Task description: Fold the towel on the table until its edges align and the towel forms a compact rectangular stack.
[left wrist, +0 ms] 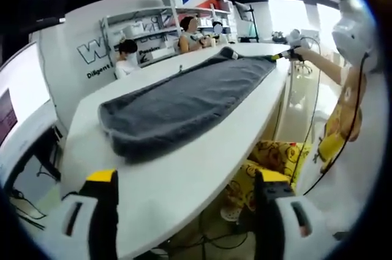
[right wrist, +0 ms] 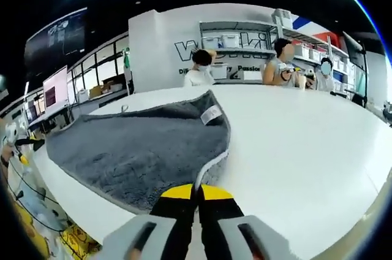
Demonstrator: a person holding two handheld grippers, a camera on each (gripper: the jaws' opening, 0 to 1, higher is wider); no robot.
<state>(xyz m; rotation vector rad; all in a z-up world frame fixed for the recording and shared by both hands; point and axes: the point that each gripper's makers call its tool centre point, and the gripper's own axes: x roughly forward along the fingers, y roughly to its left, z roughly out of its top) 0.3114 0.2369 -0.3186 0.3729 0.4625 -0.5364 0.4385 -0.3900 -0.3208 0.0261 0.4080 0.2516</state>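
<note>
Towel (left wrist: 184, 103), grey, plush and limp, lies flat on the white worktop (left wrist: 202, 168). Right gripper (right wrist: 197, 202) jaws pinch its hem at 6 o'clock; left gripper (left wrist: 184, 211) jaws gape, empty. Corners offer the surest hold.

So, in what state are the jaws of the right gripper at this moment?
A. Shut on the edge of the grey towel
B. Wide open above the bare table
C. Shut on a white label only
A: in the right gripper view the right gripper has its yellow-tipped jaws closed together on the pale hem of the grey towel.
</note>
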